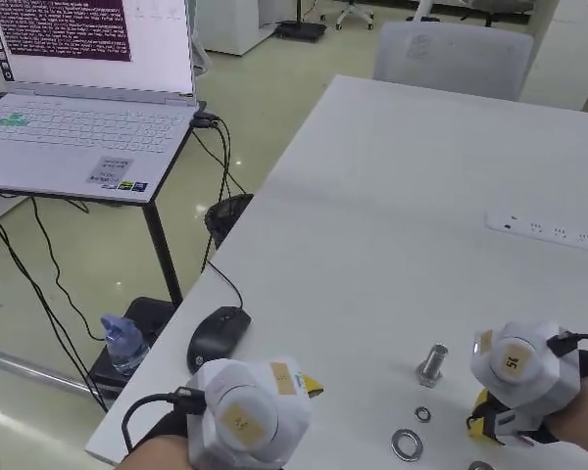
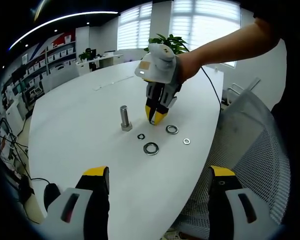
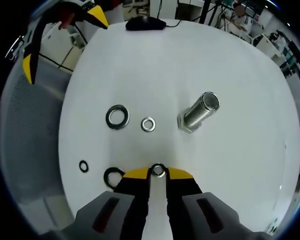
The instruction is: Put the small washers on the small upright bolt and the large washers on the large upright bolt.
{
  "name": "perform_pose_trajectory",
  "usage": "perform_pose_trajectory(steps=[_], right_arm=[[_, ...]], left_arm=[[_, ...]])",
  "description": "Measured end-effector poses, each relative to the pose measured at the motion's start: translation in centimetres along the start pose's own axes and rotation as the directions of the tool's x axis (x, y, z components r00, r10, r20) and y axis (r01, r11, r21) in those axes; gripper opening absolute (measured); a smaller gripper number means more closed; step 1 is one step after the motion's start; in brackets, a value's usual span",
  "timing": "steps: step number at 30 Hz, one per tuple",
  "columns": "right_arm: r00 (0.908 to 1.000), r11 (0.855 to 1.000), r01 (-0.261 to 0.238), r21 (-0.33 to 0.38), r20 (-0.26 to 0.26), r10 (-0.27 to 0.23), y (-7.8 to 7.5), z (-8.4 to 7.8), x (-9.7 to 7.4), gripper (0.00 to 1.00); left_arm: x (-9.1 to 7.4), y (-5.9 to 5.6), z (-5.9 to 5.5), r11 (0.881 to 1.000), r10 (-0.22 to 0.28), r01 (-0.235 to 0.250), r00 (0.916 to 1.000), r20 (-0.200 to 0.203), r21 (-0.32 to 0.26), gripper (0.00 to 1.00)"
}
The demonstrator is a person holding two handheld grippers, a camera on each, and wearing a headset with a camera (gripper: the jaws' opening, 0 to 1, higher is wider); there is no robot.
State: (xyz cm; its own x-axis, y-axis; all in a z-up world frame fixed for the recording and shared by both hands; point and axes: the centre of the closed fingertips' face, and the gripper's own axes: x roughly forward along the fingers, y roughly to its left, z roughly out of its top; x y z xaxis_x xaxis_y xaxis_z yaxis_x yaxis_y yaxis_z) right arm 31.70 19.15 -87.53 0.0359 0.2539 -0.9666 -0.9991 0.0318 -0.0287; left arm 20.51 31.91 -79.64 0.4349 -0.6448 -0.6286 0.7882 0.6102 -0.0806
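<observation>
- Head view: an upright bolt stands on a white table. The right gripper points down just to the right of the bolt. The left gripper sits well to the bolt's left, by the table's near edge. A small washer and a large washer lie flat just in front of the bolt. A black mouse rests far to the bolt's left, and an open laptop sits on a stand off the table beyond it.
- Left gripper view: the left gripper has its fingers spread wide, with nothing between them. Ahead, the bolt stands upright with the right gripper tipped down just beside it. The small washer and large washer lie near the bolt's foot, with two more washers a little further from it.
- Right gripper view: the right gripper has its fingers drawn narrow on a pinched washer, a small one, at the tips. Whether it is off the table cannot be told. The bolt stands near, beyond the tips. The small washer lies just beside the bolt and the large washer further out.
</observation>
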Motion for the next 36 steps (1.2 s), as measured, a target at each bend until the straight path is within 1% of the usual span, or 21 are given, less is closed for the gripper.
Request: perform_pose_trajectory(steps=[5,7,10,14,18,22,25,33,36], right_arm=[[0.9999,1.000,-0.011,0.014,-0.011,0.011,-0.3,-0.3,-0.8,0.13],[0.9999,1.000,-0.016,0.024,-0.003,0.017,-0.5,-0.3,-1.3,0.13],[0.9996,0.999,-0.026,0.030,-0.007,0.026,-0.5,-0.3,-2.1,0.12],[0.9997,0.999,-0.024,0.040,-0.007,0.024,-0.9,-0.3,-3.3,0.12],[0.9995,0.998,-0.030,0.047,-0.010,0.030,-1.0,-0.5,-4.0,0.12],[0.9999,0.999,-0.012,0.047,0.000,0.012,-1.5,-0.4,-4.9,0.12],[1.0000,0.999,-0.005,0.042,-0.007,0.005,-1.8,-0.7,-5.2,0.12],[1.0000,0.998,0.009,0.062,-0.001,-0.009,-2.7,-1.2,-6.7,0.12],[0.9999,0.998,0.016,0.068,-0.004,-0.016,-3.2,-1.7,-7.1,0.12]], left_arm=[[0.1,0.1,0.1,1.000,-0.001,0.001,1.0000,-0.003,0.005,0.81],[0.0,0.0,0.2,1.000,-0.003,0.003,1.0000,-0.003,0.007,0.81],[0.0,0.1,0.2,1.000,-0.003,0.003,1.0000,-0.004,0.012,0.81],[0.1,0.0,0.5,1.000,-0.007,0.007,1.0000,-0.004,0.017,0.81],[0.3,-0.1,0.6,1.000,-0.012,0.013,0.9999,-0.006,0.023,0.80],[0.2,0.0,0.8,1.000,-0.011,0.011,0.9999,-0.004,0.028,0.80],[0.2,0.1,1.0,0.999,-0.003,0.003,1.0000,0.006,0.032,0.81],[0.2,0.3,0.8,1.000,0.005,-0.005,1.0000,0.001,0.028,0.83],[0.3,0.4,0.6,1.000,0.009,-0.008,1.0000,-0.002,0.026,0.84]])
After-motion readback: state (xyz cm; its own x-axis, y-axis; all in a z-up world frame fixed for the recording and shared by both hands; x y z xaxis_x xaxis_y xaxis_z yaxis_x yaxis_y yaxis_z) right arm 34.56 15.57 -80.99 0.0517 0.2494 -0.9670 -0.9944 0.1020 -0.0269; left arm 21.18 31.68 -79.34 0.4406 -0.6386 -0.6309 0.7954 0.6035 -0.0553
